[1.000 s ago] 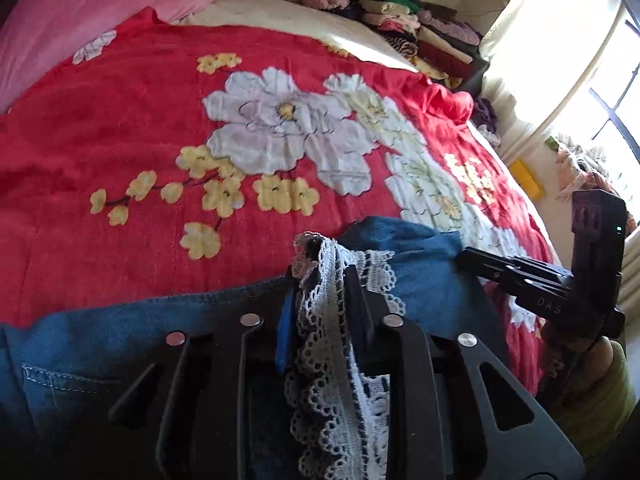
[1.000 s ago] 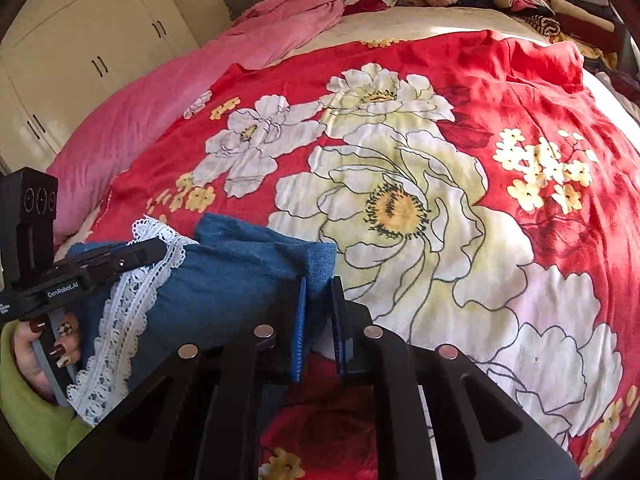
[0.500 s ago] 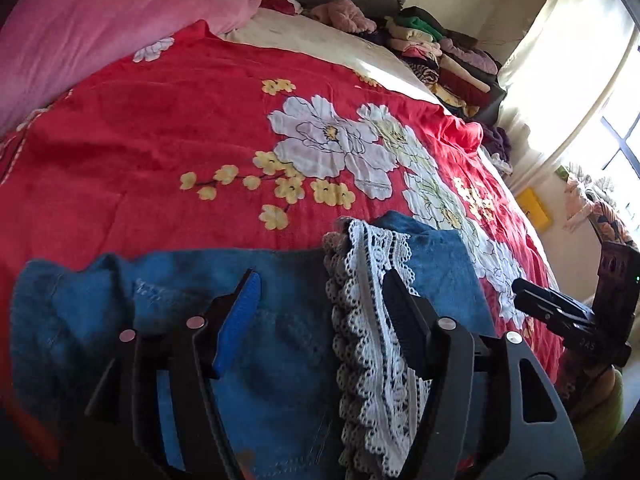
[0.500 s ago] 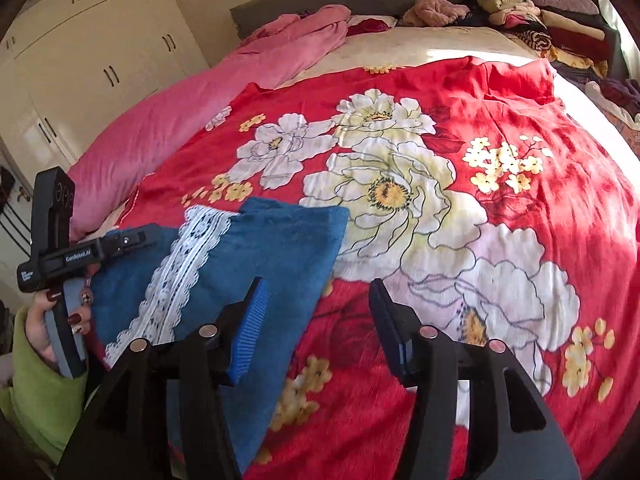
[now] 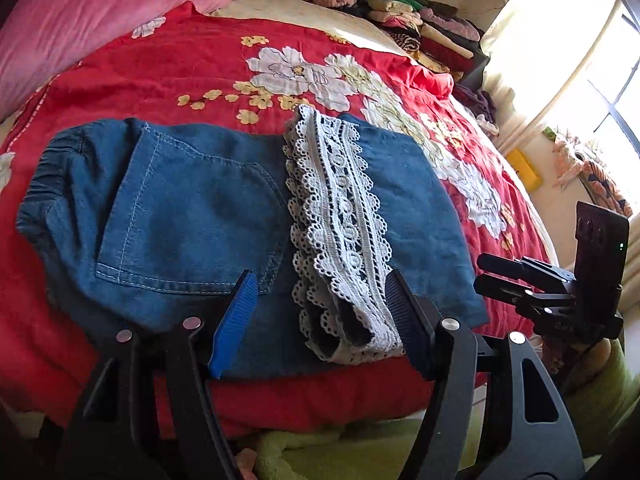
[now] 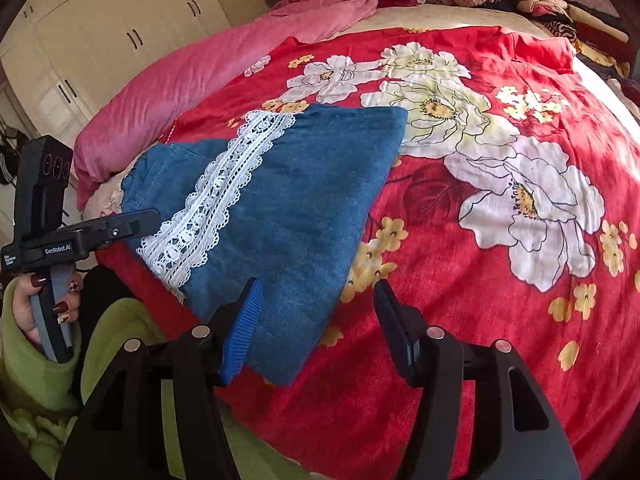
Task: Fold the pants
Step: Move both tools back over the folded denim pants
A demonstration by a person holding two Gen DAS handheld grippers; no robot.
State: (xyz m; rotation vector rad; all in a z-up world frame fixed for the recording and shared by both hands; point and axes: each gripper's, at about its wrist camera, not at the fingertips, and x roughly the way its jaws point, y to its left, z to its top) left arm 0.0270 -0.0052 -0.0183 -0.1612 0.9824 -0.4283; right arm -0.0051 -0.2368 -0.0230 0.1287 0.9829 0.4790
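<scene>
— Left wrist view: we now have the left claw (image 5: 316,320) standing apart, where a second ago it pinched the lace hem (image 5: 340,236). That hem lies just ahead, between its fingers but unpressed.

— Same for the right claw (image 6: 318,322): apart, nothing clamped. The pants (image 6: 280,208) have dropped onto the bed (image 6: 500,280), ahead and left of it, folded over.

— So we judge this fold laid. Another fold across may come next.

— Or we smooth it first.
</scene>
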